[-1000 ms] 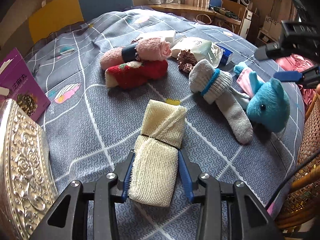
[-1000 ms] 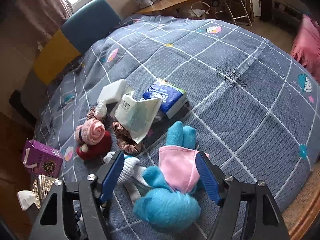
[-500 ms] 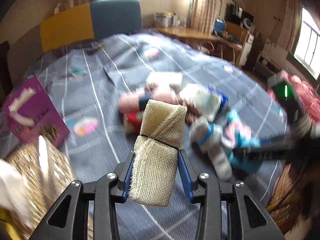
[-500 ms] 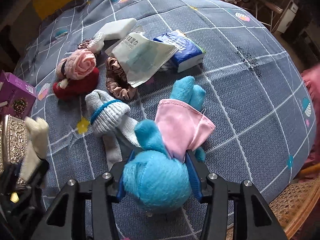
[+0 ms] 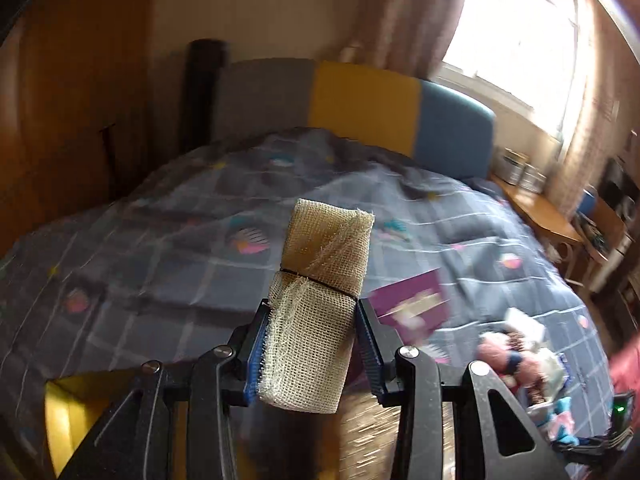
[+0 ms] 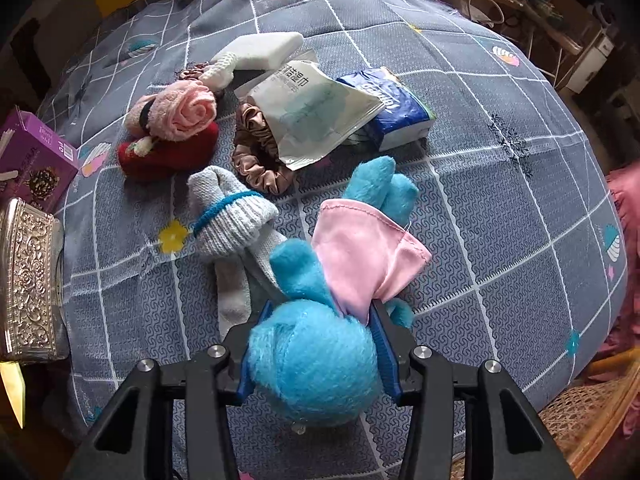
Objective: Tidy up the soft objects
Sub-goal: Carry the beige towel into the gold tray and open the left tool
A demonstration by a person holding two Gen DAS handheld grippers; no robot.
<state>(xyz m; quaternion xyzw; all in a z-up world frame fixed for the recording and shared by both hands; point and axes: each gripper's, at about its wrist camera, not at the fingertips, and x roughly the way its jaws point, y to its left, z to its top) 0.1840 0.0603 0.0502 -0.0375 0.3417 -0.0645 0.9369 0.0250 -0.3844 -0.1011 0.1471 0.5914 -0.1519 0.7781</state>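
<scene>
Lifted since a second ago, the left gripper (image 5: pixel 308 344) now carries the gauze roll (image 5: pixel 318 304) above the bed (image 5: pixel 160 248), swung toward the headboard (image 5: pixel 360 104), while the right gripper (image 6: pixel 316 354), then spread around the blue plush (image 6: pixel 320 356), has closed on it. Both left fingers pinch the roll's near half; its long axis runs straight out along the fingers, far end pointing up and away, tilted slightly right. A purple box (image 5: pixel 412 308) lies ahead to the right of that gripper. The right fingers squeeze the plush's round head; its body runs forward from the tool, pink skirt (image 6: pixel 364 252) and legs pointing away, resting on the bed. A grey sock (image 6: pixel 232 220) lies just ahead to the left, touching the plush, with a scrunchie (image 6: pixel 256 160), pink roll (image 6: pixel 180 112) and red sock (image 6: pixel 168 156) farther ahead. A silver box (image 6: pixel 28 280) sits far left.
</scene>
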